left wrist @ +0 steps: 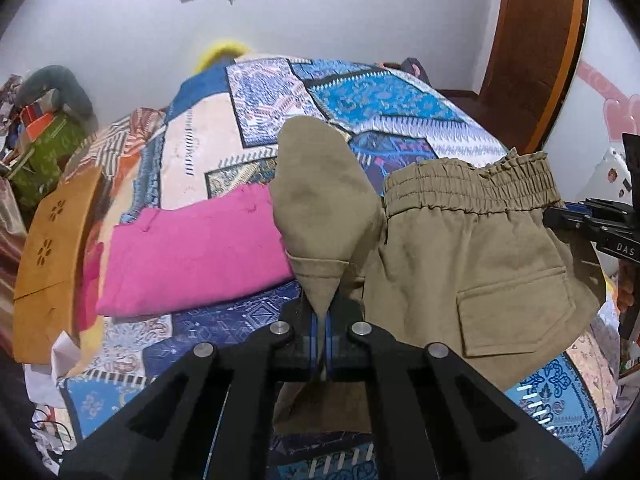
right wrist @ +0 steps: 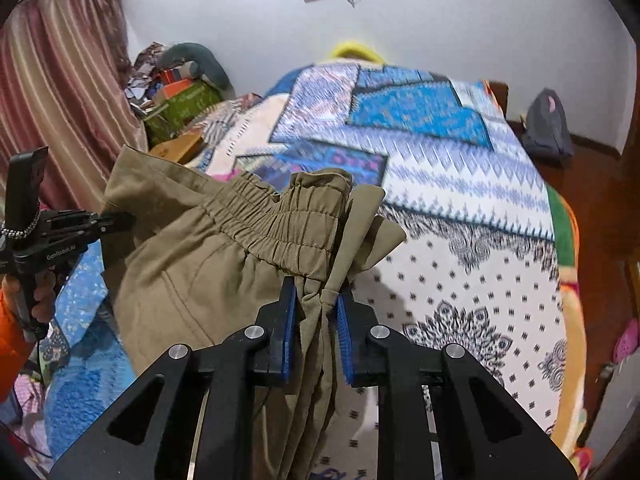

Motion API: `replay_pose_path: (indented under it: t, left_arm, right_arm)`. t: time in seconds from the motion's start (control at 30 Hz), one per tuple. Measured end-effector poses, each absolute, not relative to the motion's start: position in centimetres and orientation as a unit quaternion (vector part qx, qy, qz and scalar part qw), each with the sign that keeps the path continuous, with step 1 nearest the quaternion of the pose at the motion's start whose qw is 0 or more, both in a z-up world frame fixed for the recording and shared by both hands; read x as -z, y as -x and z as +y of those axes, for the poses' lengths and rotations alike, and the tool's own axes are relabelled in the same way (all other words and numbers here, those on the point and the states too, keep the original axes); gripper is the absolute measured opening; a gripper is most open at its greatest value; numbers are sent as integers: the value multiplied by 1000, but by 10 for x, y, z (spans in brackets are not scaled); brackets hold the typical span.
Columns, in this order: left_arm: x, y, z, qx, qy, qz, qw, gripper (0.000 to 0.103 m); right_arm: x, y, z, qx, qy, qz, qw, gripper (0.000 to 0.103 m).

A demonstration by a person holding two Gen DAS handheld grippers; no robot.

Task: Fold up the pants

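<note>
Khaki pants (left wrist: 460,248) with an elastic waistband (left wrist: 468,188) and a flap pocket hang in the air above the bed, stretched between both grippers. My left gripper (left wrist: 322,320) is shut on a corner of the khaki fabric, which stands up in a fold above the jaws. My right gripper (right wrist: 316,304) is shut on the bunched waistband end of the pants (right wrist: 224,248). The right gripper also shows at the right edge of the left wrist view (left wrist: 560,216), and the left gripper shows at the left of the right wrist view (right wrist: 120,220).
A bed with a patchwork blue patterned cover (left wrist: 360,96) lies below. Folded pink pants (left wrist: 192,256) lie on it to the left. An orange wooden piece (left wrist: 52,256) and a cluttered pile (left wrist: 44,136) stand at the bed's left. A wooden door (left wrist: 532,48) is at the right.
</note>
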State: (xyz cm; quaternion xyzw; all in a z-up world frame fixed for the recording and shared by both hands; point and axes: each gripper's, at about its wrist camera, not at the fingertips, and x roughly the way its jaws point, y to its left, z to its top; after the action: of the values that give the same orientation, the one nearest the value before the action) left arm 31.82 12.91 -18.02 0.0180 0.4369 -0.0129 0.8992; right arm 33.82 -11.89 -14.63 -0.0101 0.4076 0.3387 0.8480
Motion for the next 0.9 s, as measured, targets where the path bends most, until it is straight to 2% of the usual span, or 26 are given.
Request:
replay_pose_path:
  t: [0.57, 0.9]
  left_arm:
    - [130, -323, 216, -52, -9, 380, 923, 2]
    - [146, -355, 299, -105, 2, 393, 913, 2]
  right_arm:
    - [102, -372, -24, -375, 31, 344, 860, 16]
    - [106, -406, 61, -402, 53, 333, 851, 16]
